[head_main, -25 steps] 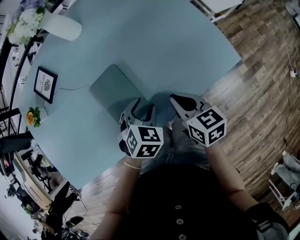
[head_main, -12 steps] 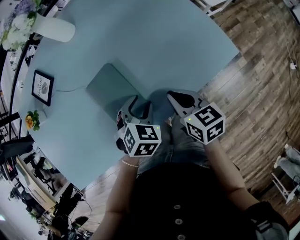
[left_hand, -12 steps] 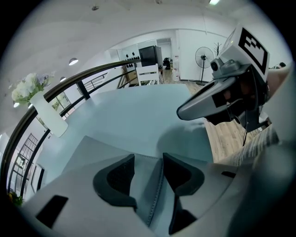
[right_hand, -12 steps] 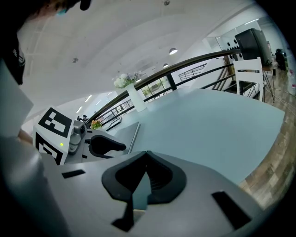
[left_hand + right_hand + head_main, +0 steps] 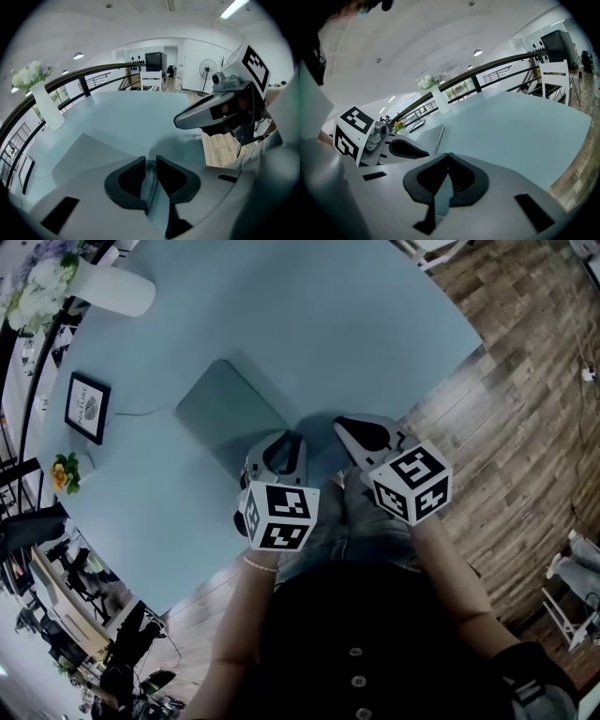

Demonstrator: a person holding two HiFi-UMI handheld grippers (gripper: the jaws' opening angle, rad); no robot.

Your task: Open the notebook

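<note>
The closed, flat grey-green notebook [image 5: 225,413] lies on the round pale-blue surface [image 5: 319,315]. In the head view its long sides run from 10 o'clock to 4 o'clock. We see no page exposed; the cover is still down.

The left gripper [image 5: 284,440] stands over the end of the notebook nearest the person, at its 5 o'clock end. Its jaws have just been closing. In the left gripper view, a strip of the notebook's stitched edge fills the narrow gap between the two dark pads [image 5: 129,180]. We read the jaws as clenched on that edge.

The right gripper [image 5: 343,424] sits just beside the left one, at its 3 o'clock. It is off the notebook and over bare surface. In the right gripper view its jaws are clenched tip to tip, with nothing between them.

A white vase of pale flowers [image 5: 112,292] stands near the rim, at 11 o'clock from the notebook. A black-framed picture [image 5: 89,407] stands at the notebook's 9 o'clock. A small pot of yellow-orange flowers [image 5: 66,472] sits at its 8 o'clock, well apart. A wooden plank floor [image 5: 516,409] shows beyond the surface at 3 o'clock.
</note>
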